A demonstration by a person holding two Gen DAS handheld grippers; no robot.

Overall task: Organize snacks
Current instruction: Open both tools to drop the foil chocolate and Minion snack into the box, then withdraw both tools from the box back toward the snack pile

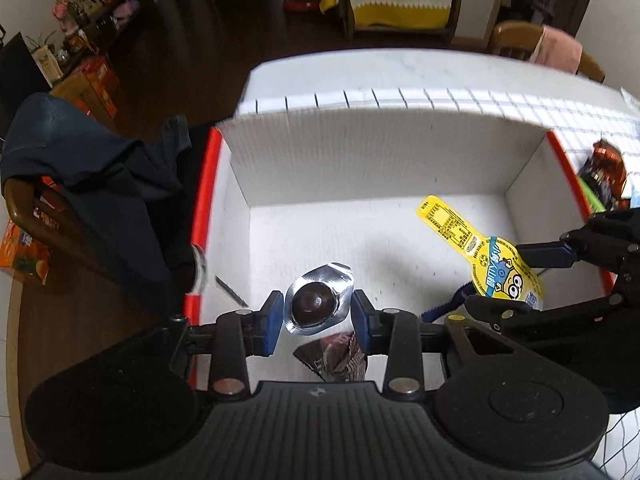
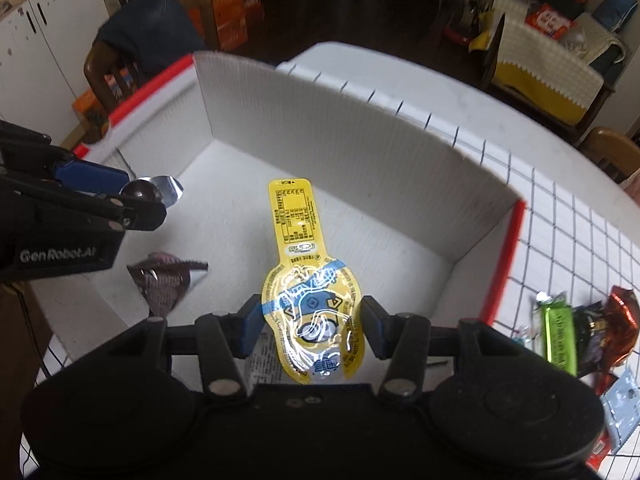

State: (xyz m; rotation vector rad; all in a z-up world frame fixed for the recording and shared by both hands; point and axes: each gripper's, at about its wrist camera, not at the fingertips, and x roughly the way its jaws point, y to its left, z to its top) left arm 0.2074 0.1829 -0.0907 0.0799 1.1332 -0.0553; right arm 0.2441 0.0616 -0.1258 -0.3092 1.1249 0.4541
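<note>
A white box with red-edged flaps (image 1: 360, 152) (image 2: 320, 112) stands on the table. My left gripper (image 1: 318, 314) is shut on a silver foil cup with a dark chocolate dome (image 1: 316, 304), held above the box floor; it also shows in the right wrist view (image 2: 150, 192). My right gripper (image 2: 312, 328) is shut on a yellow cartoon jelly pack (image 2: 308, 300), held over the box; the pack also shows in the left wrist view (image 1: 492, 256). A dark crinkled wrapper (image 1: 336, 358) (image 2: 166, 282) lies on the box floor.
More snacks lie on the gridded cloth right of the box: a green bar (image 2: 558, 334), a dark and orange bag (image 2: 608, 324) (image 1: 604, 172), a blue packet (image 2: 620, 404). A chair draped with dark cloth (image 1: 92, 184) stands left of the table.
</note>
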